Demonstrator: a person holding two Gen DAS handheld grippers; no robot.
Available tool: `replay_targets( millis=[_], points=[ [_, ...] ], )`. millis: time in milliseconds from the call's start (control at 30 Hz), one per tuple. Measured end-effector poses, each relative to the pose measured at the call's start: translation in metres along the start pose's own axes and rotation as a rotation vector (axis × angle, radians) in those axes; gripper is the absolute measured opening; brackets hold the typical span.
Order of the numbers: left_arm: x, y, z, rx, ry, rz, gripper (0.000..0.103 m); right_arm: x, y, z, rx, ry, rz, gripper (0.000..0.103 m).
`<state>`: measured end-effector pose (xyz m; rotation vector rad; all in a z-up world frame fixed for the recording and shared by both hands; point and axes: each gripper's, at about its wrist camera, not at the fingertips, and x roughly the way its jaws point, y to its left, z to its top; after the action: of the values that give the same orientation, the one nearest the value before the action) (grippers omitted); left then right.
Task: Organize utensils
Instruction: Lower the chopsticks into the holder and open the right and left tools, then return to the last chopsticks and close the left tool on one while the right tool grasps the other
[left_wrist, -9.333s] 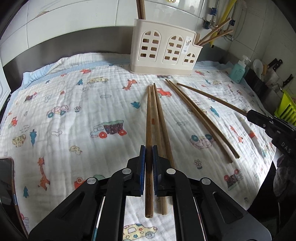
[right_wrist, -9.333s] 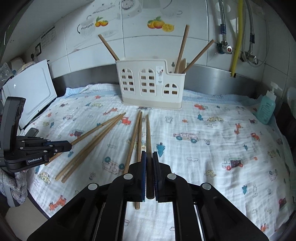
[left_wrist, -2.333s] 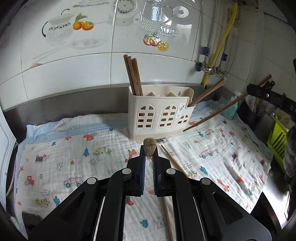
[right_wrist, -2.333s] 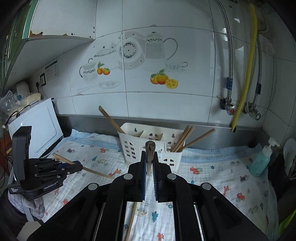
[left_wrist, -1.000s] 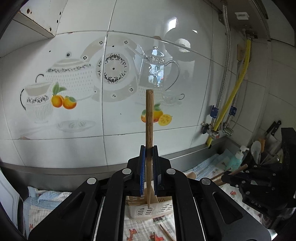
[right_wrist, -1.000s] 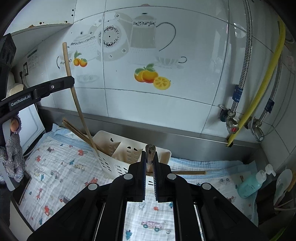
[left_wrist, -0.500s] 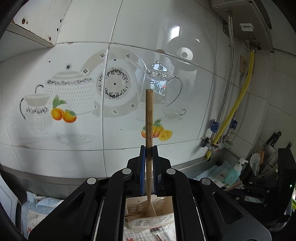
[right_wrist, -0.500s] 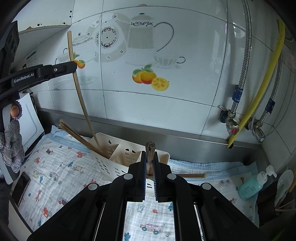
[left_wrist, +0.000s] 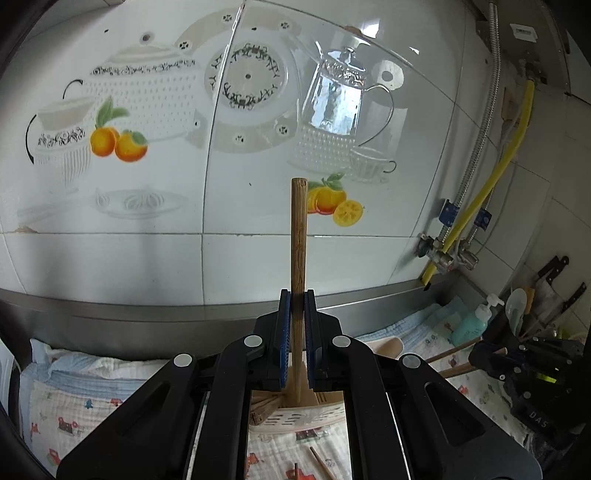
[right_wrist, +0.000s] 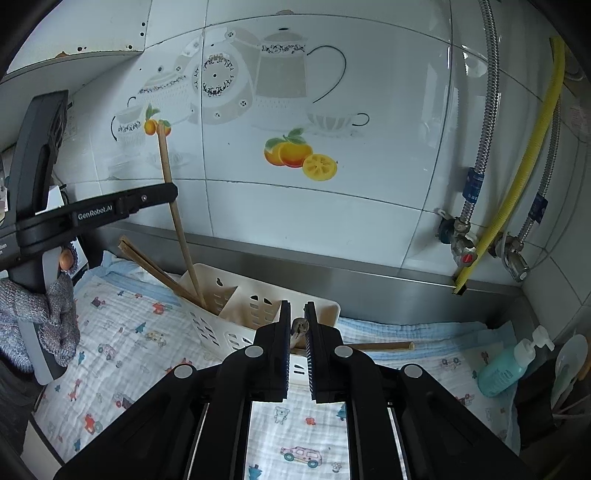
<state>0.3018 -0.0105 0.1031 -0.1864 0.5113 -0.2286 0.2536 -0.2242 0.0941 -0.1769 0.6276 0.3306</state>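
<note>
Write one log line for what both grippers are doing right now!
left hand-held gripper: shut on chopstick, upright over holder | right hand-held gripper: shut on chopstick

upright chopstick (left_wrist: 297, 236) in left tongs (left_wrist: 296, 332)

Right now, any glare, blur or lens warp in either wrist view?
Left wrist: window glare on the tiled wall, grout lines bowed by the fisheye, chopstick sharp. Right wrist: softer sheen on the wall at right, dark corner vignette, the chopstick end between the gripper fingers slightly blurred.
</note>
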Motion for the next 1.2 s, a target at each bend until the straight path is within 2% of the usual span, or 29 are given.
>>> replay_targets(
  millis=[67,167,333,467,533,600,700,900,1200],
  points=[
    [0.003,0.000,-0.004,0.005,0.015,0.000,0.006,-0.005,0.001,0.000,-0.003,-0.012,0.001,0.010],
    [0.003,0.001,-0.008,0.000,0.023,-0.005,0.008,-0.016,0.004,0.000,-0.012,-0.043,-0.022,0.020],
    [-0.012,-0.004,-0.007,0.007,0.005,-0.026,0.009,-0.044,0.008,-0.009,-0.014,-0.104,-0.035,0.020],
    [-0.031,-0.008,-0.010,0.021,-0.014,-0.034,0.009,-0.065,0.016,-0.028,0.002,-0.130,-0.007,0.021],
    [-0.042,-0.009,-0.016,0.025,-0.014,-0.039,0.012,-0.072,0.023,-0.042,0.002,-0.134,0.001,0.021],
    [-0.052,-0.010,-0.025,0.034,-0.022,-0.034,0.026,-0.077,0.031,-0.058,0.002,-0.133,0.016,0.022],
    [-0.068,-0.010,-0.043,0.049,-0.023,-0.022,0.028,-0.077,0.043,-0.086,-0.001,-0.112,0.024,0.024],
    [-0.092,0.005,-0.088,0.015,0.000,-0.018,0.036,-0.058,0.062,-0.146,0.045,-0.017,0.056,0.024],
    [-0.106,0.026,-0.159,-0.022,0.077,0.031,0.037,-0.027,0.081,-0.211,0.142,0.085,0.103,0.024]
  ],
)
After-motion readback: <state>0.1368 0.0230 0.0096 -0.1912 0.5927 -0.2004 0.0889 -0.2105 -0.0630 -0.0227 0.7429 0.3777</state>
